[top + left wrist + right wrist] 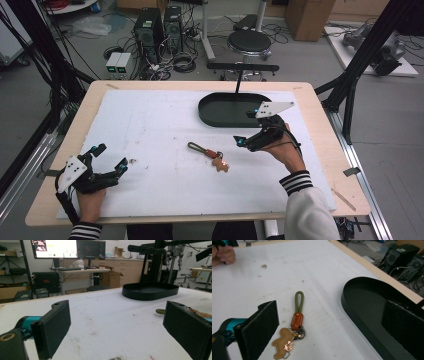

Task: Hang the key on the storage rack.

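Left hand-held gripper spread near table edge, right hand-held gripper spread beside keychain

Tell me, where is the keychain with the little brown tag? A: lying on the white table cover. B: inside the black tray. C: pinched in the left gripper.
A: the keychain lies flat on the white cover, outside the black tray, with both grippers open and apart from it.

Overhead view, two low tong-mounted views, shared black tray.
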`<state>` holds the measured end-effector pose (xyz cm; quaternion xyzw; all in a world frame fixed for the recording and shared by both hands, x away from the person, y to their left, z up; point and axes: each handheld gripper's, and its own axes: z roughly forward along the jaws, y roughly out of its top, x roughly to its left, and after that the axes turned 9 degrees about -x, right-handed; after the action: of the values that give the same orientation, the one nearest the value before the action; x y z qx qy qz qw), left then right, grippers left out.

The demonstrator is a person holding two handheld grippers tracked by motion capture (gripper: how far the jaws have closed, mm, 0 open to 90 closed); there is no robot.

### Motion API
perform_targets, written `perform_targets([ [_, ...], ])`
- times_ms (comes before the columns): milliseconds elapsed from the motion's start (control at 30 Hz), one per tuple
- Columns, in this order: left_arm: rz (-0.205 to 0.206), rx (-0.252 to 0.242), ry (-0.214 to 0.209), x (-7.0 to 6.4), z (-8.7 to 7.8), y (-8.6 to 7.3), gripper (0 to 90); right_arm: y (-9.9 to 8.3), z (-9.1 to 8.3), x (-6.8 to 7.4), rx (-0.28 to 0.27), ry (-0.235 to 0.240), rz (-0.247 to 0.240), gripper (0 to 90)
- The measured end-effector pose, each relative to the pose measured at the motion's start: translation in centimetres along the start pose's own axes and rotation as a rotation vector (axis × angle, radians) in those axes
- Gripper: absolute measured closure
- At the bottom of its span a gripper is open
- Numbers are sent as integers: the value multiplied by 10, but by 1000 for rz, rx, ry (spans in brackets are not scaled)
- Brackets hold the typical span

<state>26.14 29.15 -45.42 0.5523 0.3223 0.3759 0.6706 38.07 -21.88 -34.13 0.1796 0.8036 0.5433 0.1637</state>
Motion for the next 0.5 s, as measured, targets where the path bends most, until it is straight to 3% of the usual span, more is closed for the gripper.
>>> perform_targets([
  [233, -1, 2, 1, 0, 0, 0, 82, 9, 31, 5, 124, 63, -37, 6],
  [500, -3, 5, 0, 0, 0, 0, 82, 16, 64, 13, 223, 131, -75, 6],
])
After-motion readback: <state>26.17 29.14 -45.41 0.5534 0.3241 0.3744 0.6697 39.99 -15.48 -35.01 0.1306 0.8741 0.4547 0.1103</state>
